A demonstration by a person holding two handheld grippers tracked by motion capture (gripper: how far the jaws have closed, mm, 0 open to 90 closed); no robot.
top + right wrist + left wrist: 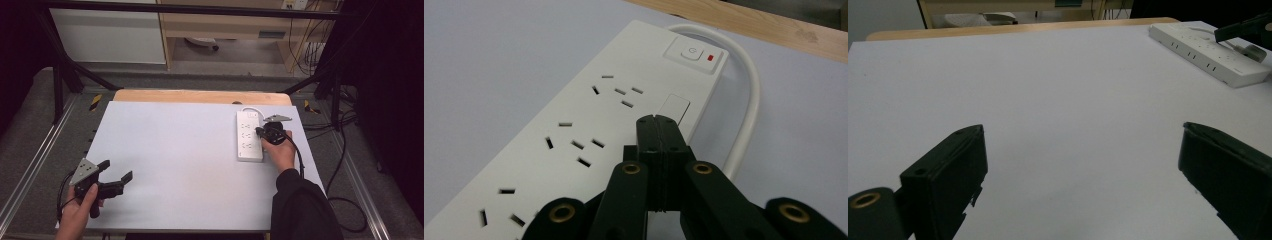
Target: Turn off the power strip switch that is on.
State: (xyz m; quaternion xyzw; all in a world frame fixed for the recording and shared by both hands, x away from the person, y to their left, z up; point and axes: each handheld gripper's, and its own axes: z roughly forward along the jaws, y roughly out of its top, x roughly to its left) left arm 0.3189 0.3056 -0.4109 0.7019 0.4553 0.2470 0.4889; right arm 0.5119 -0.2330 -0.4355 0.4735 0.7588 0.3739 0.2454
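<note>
Looking across the wide pale counter [190, 165] with its wooden strip along the far edge — a shelving unit and loose cables on the floor beyond it — I see the white power strip [249, 136] lying flat near the far right corner, its cord [746, 120] looping round the switch end. My right gripper [260, 132] has its jaws pressed fully together on nothing, tips poised over the strip near the rocker switch [694, 54] — a blunt point for prodding it, I judge. My left gripper [116, 175] rests well apart at the near left, jaws spread wide and empty, kept out of the way.
</note>
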